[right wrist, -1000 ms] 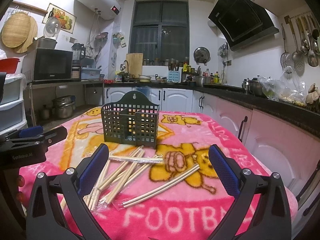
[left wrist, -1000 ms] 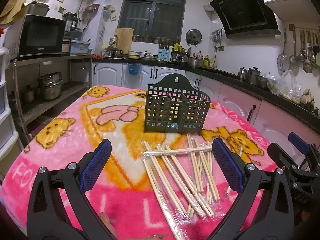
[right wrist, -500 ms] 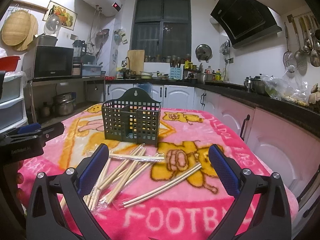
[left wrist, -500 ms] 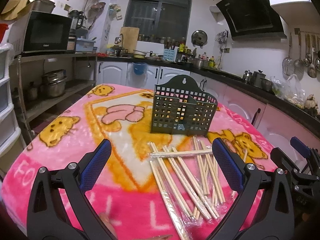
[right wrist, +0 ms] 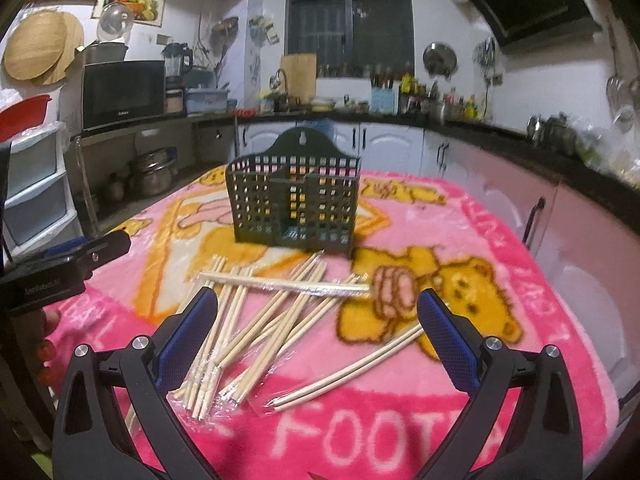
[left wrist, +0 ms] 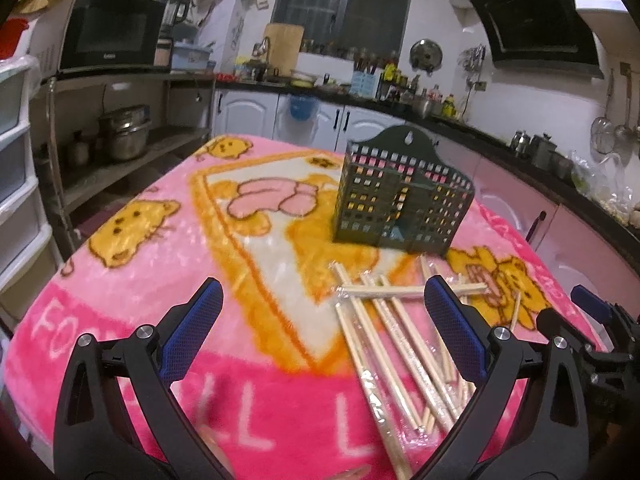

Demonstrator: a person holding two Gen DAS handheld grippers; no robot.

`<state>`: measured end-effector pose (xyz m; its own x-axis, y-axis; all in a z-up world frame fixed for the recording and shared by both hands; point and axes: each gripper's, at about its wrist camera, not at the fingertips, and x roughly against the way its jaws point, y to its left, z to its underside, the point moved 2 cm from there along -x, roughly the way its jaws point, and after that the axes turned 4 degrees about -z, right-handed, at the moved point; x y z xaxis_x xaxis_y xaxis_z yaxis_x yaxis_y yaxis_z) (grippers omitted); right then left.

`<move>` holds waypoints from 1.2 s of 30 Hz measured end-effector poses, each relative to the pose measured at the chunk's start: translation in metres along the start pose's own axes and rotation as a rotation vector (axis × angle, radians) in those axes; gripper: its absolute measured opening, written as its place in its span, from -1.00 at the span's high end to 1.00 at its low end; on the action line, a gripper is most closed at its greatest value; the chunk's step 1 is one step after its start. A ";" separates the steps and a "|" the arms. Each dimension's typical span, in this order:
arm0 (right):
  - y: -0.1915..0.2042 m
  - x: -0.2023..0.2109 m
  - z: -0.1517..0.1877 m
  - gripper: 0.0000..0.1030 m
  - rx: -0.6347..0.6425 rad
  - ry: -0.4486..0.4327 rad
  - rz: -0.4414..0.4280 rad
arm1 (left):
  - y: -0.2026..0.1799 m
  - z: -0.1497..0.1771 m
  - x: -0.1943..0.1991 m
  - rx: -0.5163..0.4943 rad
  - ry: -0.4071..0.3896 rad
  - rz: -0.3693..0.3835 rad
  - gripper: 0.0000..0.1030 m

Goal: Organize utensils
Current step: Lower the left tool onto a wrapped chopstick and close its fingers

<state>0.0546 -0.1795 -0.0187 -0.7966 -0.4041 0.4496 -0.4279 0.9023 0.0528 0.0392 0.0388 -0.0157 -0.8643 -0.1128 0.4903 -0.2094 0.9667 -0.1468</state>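
Note:
A dark green slotted utensil basket (left wrist: 402, 204) (right wrist: 294, 200) stands upright in the middle of the pink blanket-covered table (left wrist: 160, 280). In front of it lies a loose pile of plastic-wrapped wooden chopsticks (left wrist: 384, 320) (right wrist: 256, 320), with one wrapped pair (right wrist: 352, 372) apart to the right. My left gripper (left wrist: 322, 296) hangs open above the table, the pile under its right finger. My right gripper (right wrist: 316, 304) is open over the pile. Each gripper holds nothing. The right gripper's tip (left wrist: 592, 320) shows at the left view's right edge, and the left gripper (right wrist: 68, 264) at the right view's left edge.
Plastic drawers (right wrist: 32, 184) and a metal shelf with a microwave (left wrist: 108, 36) and pots stand left of the table. Kitchen counters (right wrist: 500, 136) crowded with bottles and cookware run along the back and right. The table's front edge is close below both grippers.
Both grippers have moved a little forward toward the basket and chopsticks. The left view has swung left, so the pile now sits under its right finger. Nothing was picked up.

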 end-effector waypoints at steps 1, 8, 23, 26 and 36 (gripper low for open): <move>0.000 -0.002 -0.001 -0.88 -0.006 0.009 -0.006 | 0.000 0.001 -0.001 -0.001 0.013 0.004 -0.81; -0.011 -0.024 -0.005 -0.88 -0.041 0.082 -0.016 | 0.000 0.007 -0.024 -0.002 0.132 0.073 -0.81; -0.044 -0.068 -0.007 -0.88 -0.143 0.212 -0.026 | -0.009 0.011 -0.076 -0.015 0.348 0.185 -0.38; -0.050 -0.074 -0.007 -0.87 -0.161 0.224 -0.026 | -0.009 0.017 -0.084 -0.006 0.399 0.202 -0.15; -0.061 -0.088 -0.011 -0.86 -0.177 0.235 -0.023 | -0.002 0.016 -0.100 -0.028 0.451 0.143 0.32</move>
<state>0.1551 -0.1972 -0.0517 -0.6580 -0.3976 0.6394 -0.3471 0.9138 0.2110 0.1184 0.0440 -0.0783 -0.5974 0.1270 0.7918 -0.0853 0.9717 -0.2202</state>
